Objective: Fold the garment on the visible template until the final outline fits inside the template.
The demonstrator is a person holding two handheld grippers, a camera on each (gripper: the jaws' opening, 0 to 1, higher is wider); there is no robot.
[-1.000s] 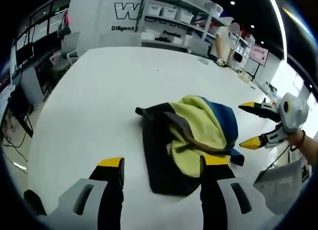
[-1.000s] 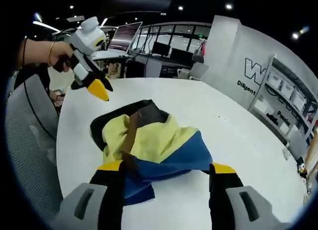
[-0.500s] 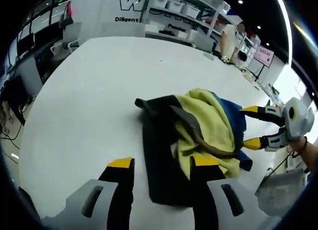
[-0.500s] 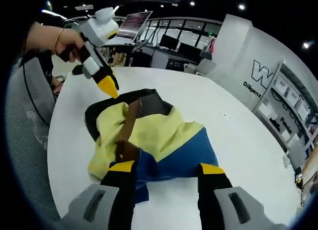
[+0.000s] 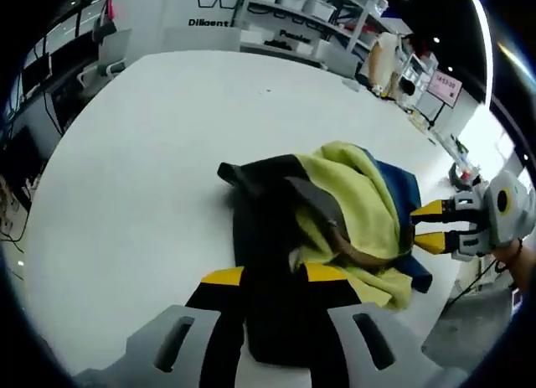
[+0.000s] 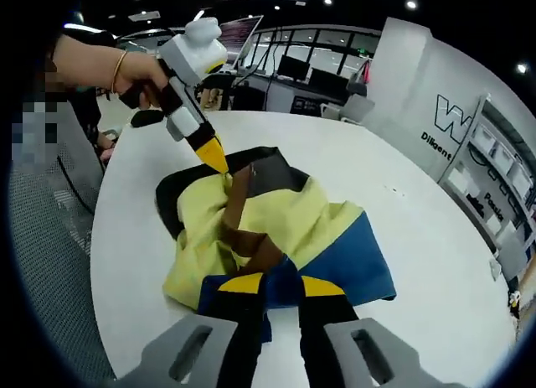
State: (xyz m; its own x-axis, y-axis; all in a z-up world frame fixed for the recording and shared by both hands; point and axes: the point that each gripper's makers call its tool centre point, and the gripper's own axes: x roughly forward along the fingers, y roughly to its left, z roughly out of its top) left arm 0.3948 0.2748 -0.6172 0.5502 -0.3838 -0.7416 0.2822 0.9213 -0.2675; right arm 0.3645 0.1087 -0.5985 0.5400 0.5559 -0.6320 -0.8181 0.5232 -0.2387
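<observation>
A: where's the garment [image 5: 322,229]?
B: bunched near the table [image 5: 151,153] edge. Left gripper [image 5: 275,276] is pinching its black part, right gripper [image 6: 271,284] is clamped on the blue hem.

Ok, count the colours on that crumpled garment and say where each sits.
4 on the garment: black at the far end by the left gripper, yellow in the middle, a brown strip across the yellow, blue nearest the right gripper. Folds may hide more.

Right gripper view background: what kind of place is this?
Probably an open-plan office or lab. Desks with monitors stand behind the white table, storage shelves with bins line a lettered wall, and spotlights dot a dark ceiling. A mesh chair sits alongside.
</observation>
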